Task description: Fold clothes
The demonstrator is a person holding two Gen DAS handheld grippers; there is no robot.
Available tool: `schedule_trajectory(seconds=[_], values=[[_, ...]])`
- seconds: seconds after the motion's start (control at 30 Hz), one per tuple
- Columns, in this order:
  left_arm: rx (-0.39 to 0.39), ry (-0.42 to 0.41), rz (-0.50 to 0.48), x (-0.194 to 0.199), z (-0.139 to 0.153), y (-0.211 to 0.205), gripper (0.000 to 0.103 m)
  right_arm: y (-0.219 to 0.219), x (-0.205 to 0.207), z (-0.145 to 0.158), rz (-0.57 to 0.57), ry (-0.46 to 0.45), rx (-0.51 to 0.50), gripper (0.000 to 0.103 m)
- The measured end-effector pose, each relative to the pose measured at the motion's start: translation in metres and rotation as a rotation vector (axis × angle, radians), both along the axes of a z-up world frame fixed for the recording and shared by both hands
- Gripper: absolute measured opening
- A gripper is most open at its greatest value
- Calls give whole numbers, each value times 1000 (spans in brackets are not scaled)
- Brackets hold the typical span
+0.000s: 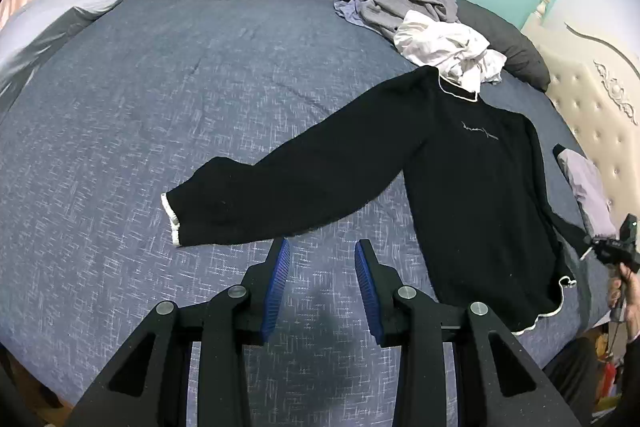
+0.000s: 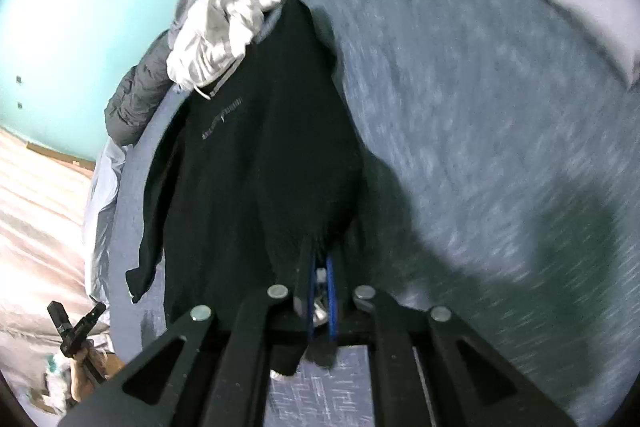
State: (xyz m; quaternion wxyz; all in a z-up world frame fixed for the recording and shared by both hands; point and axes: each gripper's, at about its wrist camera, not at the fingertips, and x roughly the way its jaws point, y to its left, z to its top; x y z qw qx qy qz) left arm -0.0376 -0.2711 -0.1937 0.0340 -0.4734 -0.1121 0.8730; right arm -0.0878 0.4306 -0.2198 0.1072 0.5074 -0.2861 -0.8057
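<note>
Right gripper [image 2: 320,277] jaws clamped on black long-sleeved sweater [image 1: 472,179]; left gripper [image 1: 322,255] jaws apart near sleeve. Risk: one-sided pull bunches sweater.

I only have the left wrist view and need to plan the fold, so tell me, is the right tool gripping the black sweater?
Observer: Yes. The right tool is shut on the black sweater, and black fabric is pinched between its blue pads.
Operator: Which part of it?
Observer: Probably a cuff. A bit of white trim shows between the pads.
Operator: Is that view sharp?
Observer: No, the bedsheet is smeared by motion blur.
</note>
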Motion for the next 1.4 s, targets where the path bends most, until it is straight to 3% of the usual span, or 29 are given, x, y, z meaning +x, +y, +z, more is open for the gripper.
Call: schedule_trajectory(seconds=[0.2, 0.43, 0.9, 1.0, 1.17, 1.23, 1.33, 1.4], values=[[-2, 2, -12, 0, 2, 9, 37, 25, -10, 55, -6, 80, 76, 4], [-8, -7, -32, -4, 1, 22, 38, 84, -25, 114, -83, 142, 184, 4], [-34, -39, -45, -7, 3, 29, 39, 168, -46, 140, -306, 140, 523, 5], [-36, -45, -55, -6, 3, 33, 42, 177, -41, 141, -399, 153, 605, 15], [-37, -53, -87, -4, 3, 47, 43, 165, -33, 127, -303, 157, 441, 18], [-27, -58, -103, -3, 2, 55, 43, 145, -30, 114, -207, 135, 359, 22], [10, -82, -145, 0, -4, 73, 47, 103, -27, 85, -39, 55, 251, 40], [26, -99, -175, 4, -9, 89, 50, 65, -20, 59, 80, -10, 216, 40]])
